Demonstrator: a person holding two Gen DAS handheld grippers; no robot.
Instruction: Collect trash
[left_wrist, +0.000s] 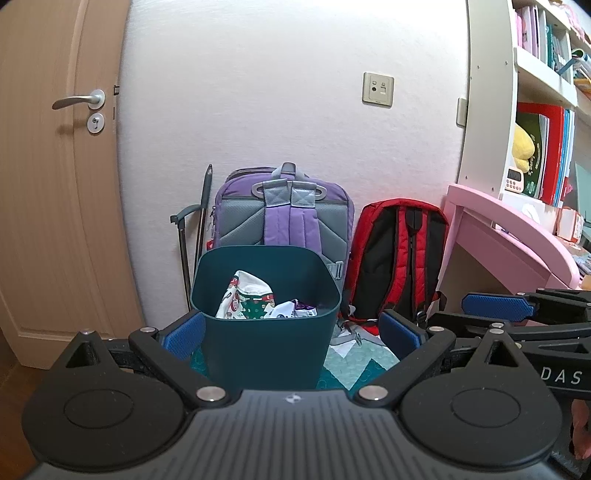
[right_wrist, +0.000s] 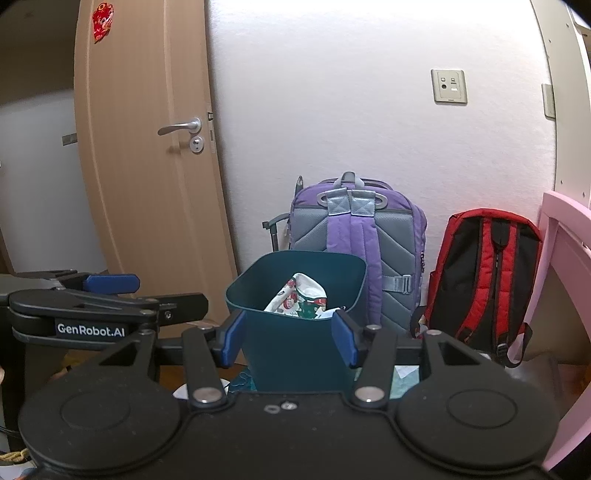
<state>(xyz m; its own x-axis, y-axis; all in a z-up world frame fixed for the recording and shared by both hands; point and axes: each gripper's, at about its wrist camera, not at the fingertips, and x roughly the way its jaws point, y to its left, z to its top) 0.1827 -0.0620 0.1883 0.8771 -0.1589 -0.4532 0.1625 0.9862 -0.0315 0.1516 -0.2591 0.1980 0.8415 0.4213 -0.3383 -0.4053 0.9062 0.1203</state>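
Teal plastic bin (left_wrist: 264, 314) sits on the floor dead centre in both wrist views, with crumpled wrappers (left_wrist: 245, 295) piled inside it: a white printed one with red and green bits stands tallest, and something purple-ish peeks out at about 3 o'clock of it. So the trash is in the bin, sitting below the rim.

Left gripper (left_wrist: 291, 332) is spread wide, blue pads on either side of the bin in its own view, with nothing between them but the bin behind. Can't tell if the pads touch the bin walls or just frame them. Right gripper (right_wrist: 290, 339) is also open, a bit narrower, its pads (right_wrist: 232, 341) flanking the bin's upper walls the same way, not holding anything as far as I can see. Each gripper shows up in the other's camera too: the right one pokes in at 3 o'clock of the left view, the left one at 9 o'clock of the right view.

Behind the bin, at 12 o'clock, a purple and grey backpack (left_wrist: 282, 210) leans on the white wall. A red and black backpack (left_wrist: 397, 258) stands just beside it at roughly 2 o'clock. A pink worktop (left_wrist: 517, 229) is further over at 3 o'clock, with a white bookshelf (left_wrist: 532, 74) above it. The wooden door (left_wrist: 55, 166) is off at 9 o'clock. Under the bin there's a teal patterned mat (left_wrist: 365, 358).
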